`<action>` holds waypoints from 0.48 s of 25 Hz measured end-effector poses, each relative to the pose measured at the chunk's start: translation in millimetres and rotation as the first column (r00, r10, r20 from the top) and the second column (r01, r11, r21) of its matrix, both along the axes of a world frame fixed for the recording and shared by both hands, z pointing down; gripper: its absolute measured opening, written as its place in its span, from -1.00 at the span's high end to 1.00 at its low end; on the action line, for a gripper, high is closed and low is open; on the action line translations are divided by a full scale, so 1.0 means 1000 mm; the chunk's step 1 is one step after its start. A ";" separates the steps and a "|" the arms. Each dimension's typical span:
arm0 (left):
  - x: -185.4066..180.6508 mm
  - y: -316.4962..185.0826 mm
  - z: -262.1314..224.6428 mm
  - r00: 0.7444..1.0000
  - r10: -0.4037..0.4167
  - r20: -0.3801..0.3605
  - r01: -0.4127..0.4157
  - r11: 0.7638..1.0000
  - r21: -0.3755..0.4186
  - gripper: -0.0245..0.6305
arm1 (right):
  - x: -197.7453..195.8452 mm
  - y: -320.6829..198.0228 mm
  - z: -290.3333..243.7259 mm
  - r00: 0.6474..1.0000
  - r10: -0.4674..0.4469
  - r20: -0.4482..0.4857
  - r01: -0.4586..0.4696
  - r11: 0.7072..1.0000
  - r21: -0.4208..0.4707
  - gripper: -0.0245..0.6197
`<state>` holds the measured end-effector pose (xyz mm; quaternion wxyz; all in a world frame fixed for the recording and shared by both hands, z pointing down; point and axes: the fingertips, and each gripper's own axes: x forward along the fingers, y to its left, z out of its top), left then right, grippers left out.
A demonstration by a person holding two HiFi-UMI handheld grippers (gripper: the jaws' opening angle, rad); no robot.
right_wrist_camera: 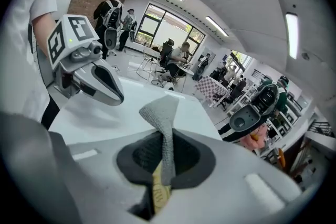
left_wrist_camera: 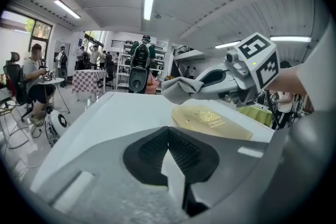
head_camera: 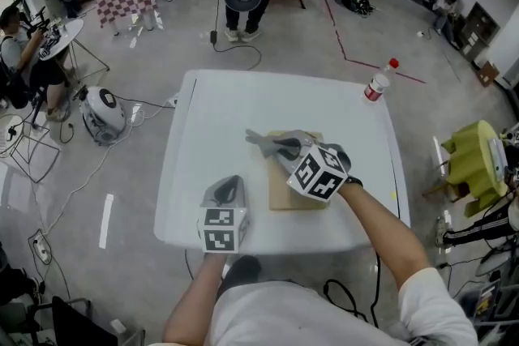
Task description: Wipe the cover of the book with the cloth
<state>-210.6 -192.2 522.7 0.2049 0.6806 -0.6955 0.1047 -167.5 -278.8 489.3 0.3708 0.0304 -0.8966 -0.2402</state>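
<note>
White table (head_camera: 211, 109) mid-frame: your right gripper (head_camera: 282, 147) pinches the grey cloth (head_camera: 261, 139) right over the tan book (head_camera: 280, 192). The book's long axis runs top-to-bottom. Left gripper (head_camera: 230, 189), jaws closed on nothing, waits just beside its left edge.

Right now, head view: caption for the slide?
Right claw grips cloth near book's far edge; left claw shut, empty, above table.

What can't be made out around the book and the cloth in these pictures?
- Head view: part of the book is hidden under the right gripper.
- Left gripper view: the cover's print is too small to read.
- Right gripper view: the jaws and the cloth hide all but a sliver of the book.
</note>
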 end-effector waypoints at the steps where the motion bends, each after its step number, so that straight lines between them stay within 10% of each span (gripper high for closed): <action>1: -0.001 -0.001 0.002 1.000 0.001 -0.004 -0.001 1.000 -0.004 0.91 | -0.006 -0.007 0.006 1.000 0.000 -0.018 0.000 1.000 0.006 0.87; 12: -0.030 0.005 0.019 1.000 -0.014 -0.015 0.013 0.999 -0.032 0.91 | -0.045 -0.025 0.072 0.962 -0.101 -0.254 0.103 0.995 -0.004 0.87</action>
